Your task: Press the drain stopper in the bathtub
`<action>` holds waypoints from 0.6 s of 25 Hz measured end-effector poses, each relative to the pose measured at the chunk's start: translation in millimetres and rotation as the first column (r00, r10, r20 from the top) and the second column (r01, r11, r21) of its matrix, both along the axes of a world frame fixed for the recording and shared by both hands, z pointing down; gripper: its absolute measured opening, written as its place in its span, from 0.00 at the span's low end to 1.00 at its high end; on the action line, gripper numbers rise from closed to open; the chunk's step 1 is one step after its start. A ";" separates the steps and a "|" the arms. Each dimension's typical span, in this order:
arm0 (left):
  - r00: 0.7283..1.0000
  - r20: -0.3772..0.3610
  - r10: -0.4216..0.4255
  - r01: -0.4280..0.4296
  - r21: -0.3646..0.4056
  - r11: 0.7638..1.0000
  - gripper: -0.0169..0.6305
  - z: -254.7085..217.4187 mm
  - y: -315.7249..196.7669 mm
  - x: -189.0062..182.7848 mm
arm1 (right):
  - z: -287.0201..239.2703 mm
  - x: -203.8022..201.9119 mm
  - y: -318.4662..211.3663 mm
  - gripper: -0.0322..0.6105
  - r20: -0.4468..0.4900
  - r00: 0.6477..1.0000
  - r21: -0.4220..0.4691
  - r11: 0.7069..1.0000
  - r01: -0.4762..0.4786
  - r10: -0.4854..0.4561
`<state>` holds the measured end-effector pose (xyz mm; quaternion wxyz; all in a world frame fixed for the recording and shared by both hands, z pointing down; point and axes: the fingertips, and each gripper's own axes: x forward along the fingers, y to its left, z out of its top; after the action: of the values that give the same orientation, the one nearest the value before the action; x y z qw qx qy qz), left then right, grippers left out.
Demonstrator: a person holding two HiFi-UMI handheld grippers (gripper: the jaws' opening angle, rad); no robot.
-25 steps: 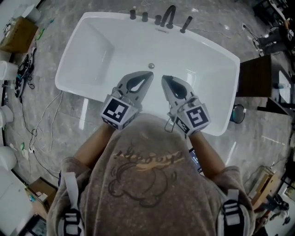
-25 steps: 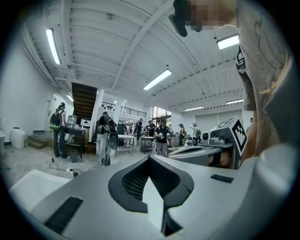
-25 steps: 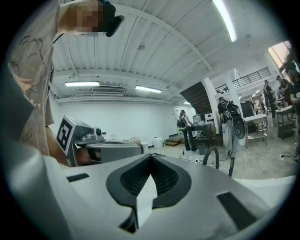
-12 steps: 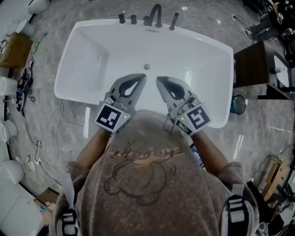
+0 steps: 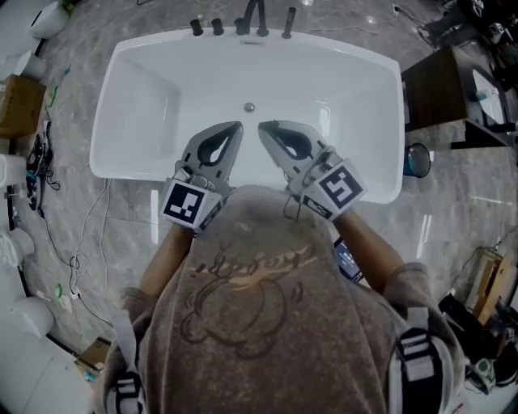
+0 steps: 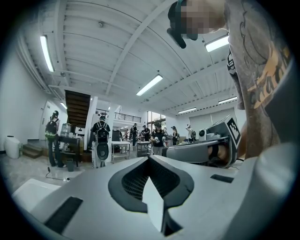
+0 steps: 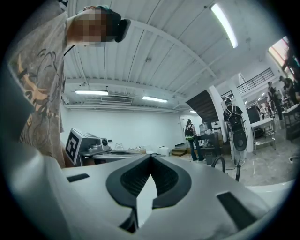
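Bathtub: white freestanding bathtub (image 5: 348,89) on a glossy grey marble-look floor (image 5: 453,210), seen from straight above in the head view.
Drain stopper: the small round metal drain stopper (image 5: 249,107) sits on the tub bottom, about mid-length and closer to the faucet side. Nothing is touching it.
Left gripper: the left gripper (image 5: 236,126) (image 6: 149,157) is held over the near half of the tub. Its jaws are pressed together with nothing between them, and its tip is near the stopper but clearly apart from it.
Right gripper: the right gripper (image 5: 261,126) (image 7: 151,157) is just beside the left one, and the two noses angle in toward each other. Its jaws are also pressed together and empty – it's short of the stopper too.
Height: I can't tell from above how far the tips are over the tub bottom.
Faucet: a dark curved faucet (image 5: 252,16) stands on the far rim, with dark knobs (image 5: 207,26) to its left and a handle to its right.
Around the tub: a cardboard box (image 5: 18,103) and loose cables (image 5: 39,154) lie on the floor to the left. A dark wooden cabinet (image 5: 433,85) stands to the right – a small blue container (image 5: 415,159) sits by its corner.
Person: a grey printed T-shirt (image 5: 259,307) fills the bottom of the head view.
Background: the gripper views show a big hall with ceiling strip lights and a few people standing far off.
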<state>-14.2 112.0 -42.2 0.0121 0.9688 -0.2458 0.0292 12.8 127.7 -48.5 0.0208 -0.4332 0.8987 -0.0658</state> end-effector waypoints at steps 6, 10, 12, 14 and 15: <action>1.000 -0.010 -0.016 0.016 -0.007 1.000 0.03 -0.9 3.3 -5.5 | -4.7 -7.4 4.3 0.05 0.006 0.999 0.013 0.999 0.039 -0.039; 1.000 -0.013 -0.017 0.017 -0.017 1.000 0.03 3.2 10.0 -7.0 | -1.2 -12.3 12.6 0.05 0.008 0.998 -0.001 0.999 0.054 -0.054; 1.000 -0.013 -0.017 0.016 -0.015 1.000 0.03 3.5 12.4 -7.7 | -0.2 -15.2 15.8 0.05 0.003 0.998 -0.005 0.998 0.066 -0.066; 1.000 -0.012 -0.020 0.019 -0.015 1.000 0.03 4.1 14.5 -8.1 | 0.1 -17.1 18.0 0.05 -0.001 0.997 -0.005 0.997 0.076 -0.076; 1.000 -0.012 -0.022 0.022 -0.017 1.000 0.03 4.6 15.7 -8.4 | 0.2 -17.6 19.0 0.05 -0.003 0.997 -0.004 0.997 0.079 -0.079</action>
<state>-22.6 127.6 -37.6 0.0223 0.9660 -0.2563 0.0250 -4.8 146.7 -48.3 0.0163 -0.3976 0.9149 -0.0676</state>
